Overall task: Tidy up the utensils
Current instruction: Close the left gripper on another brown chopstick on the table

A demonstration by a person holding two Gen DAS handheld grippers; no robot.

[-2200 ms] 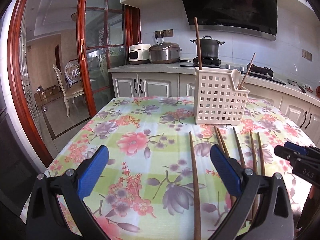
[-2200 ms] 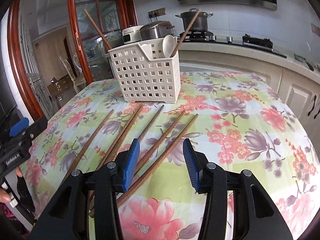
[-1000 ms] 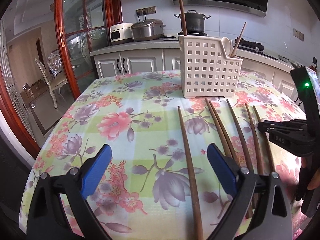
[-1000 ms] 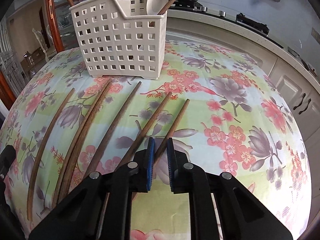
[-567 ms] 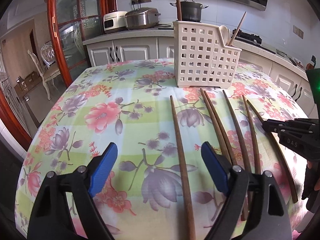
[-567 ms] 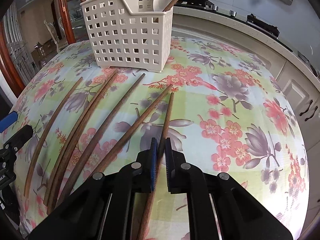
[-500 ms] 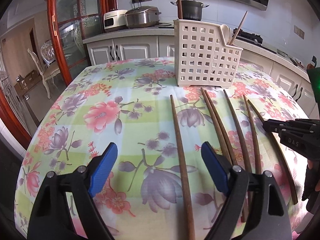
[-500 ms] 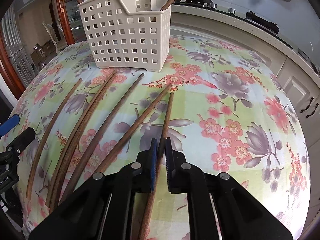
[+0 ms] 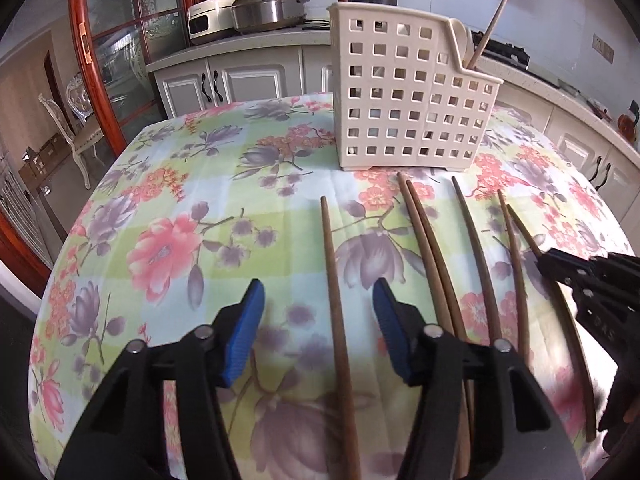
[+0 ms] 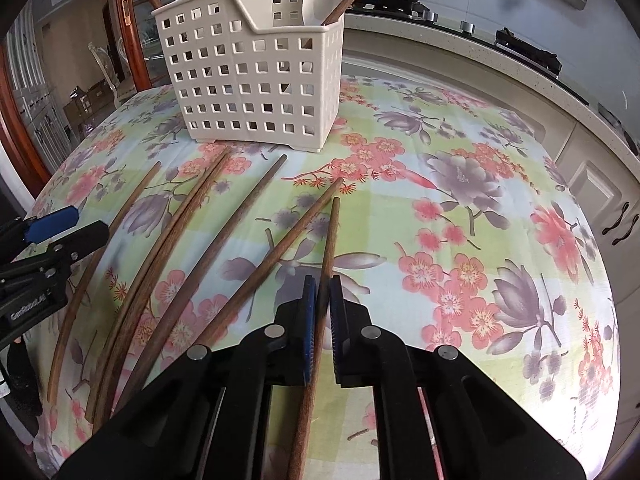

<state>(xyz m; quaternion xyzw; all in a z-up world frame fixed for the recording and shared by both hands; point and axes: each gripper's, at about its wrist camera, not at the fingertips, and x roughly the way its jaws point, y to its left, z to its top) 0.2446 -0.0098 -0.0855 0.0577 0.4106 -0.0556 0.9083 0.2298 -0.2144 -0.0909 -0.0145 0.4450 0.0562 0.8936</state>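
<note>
Several long brown wooden chopsticks lie side by side on the floral tablecloth in front of a white perforated basket (image 9: 400, 100) (image 10: 256, 80). The basket holds a white spoon and two upright sticks. My left gripper (image 9: 320, 320) straddles the leftmost chopstick (image 9: 332, 280). Its jaws are closing, and the blue pads stand clear of the stick on both sides. My right gripper (image 10: 322, 292) is shut on the rightmost chopstick (image 10: 330, 236), which points toward the basket. Each gripper shows in the other's view: the right gripper (image 9: 548, 260) at the right edge, the left gripper (image 10: 76, 226) at the left edge.
The round table (image 10: 500, 208) drops off close behind both grippers. A kitchen counter (image 9: 240, 44) with a rice cooker and a pot runs behind it. White cabinets (image 10: 592, 192) stand to the right, and a red-framed glass door (image 9: 120, 52) to the left.
My left gripper came forward over the leftmost chopstick and its jaws narrowed around it. My right gripper closed on the rightmost chopstick, whose far end swung slightly right.
</note>
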